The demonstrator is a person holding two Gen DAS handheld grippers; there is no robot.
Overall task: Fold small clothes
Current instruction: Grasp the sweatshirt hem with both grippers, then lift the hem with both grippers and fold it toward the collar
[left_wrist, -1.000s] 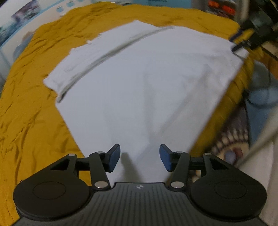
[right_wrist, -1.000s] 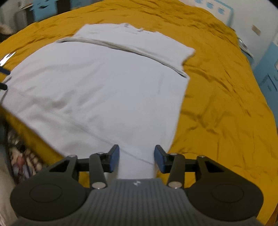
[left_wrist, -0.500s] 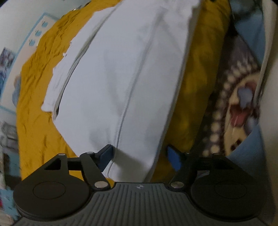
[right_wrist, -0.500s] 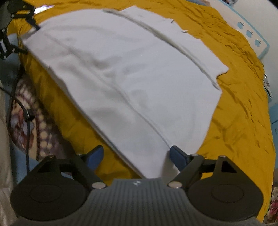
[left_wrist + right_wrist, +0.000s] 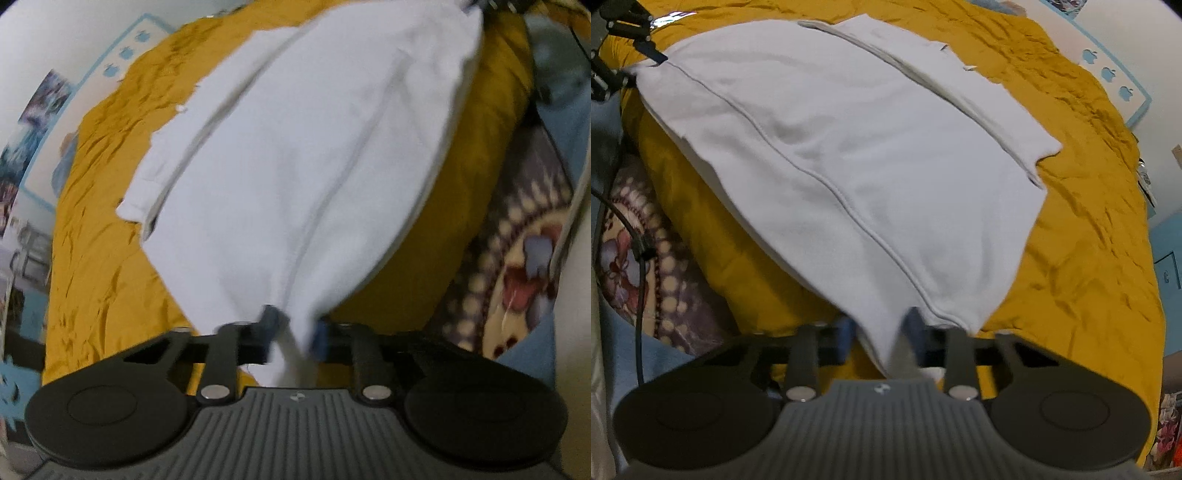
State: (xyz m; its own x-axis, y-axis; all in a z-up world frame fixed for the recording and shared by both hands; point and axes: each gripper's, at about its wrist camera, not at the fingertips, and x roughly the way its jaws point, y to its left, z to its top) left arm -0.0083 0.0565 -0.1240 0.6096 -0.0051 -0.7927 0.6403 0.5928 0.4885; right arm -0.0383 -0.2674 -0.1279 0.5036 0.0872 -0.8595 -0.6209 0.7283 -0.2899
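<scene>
The left gripper is pinching a near corner of the white garment, its blue-padded fingers drawn in narrow with cloth bunched between them and a tail of fabric hanging down toward the gripper body. The right gripper is doing the same at the garment's other near corner: its blue fingers are sitting close together with a peak of white cloth caught between them (the picture is blurred right at the pads, so the exact contact is hard to make out).

From both grips the garment is spreading away across the mustard-yellow bedcover, lying mostly flat on it. A stitched seam is running lengthwise through the cloth, and along the garment's far side a narrower strip is lying folded over on top. In the right wrist view the left gripper is showing as a dark shape at the garment's far-left corner; in the left wrist view the right one is barely visible at the garment's far corner, at the top edge.

The garment's near edge is hanging slightly over the side of the bedcover. Beyond that side, a patterned blanket is lying lower down, and a black cable is crossing it. On the garment's far side, a pale wall with a blue-bordered poster is standing behind the bedcover.
</scene>
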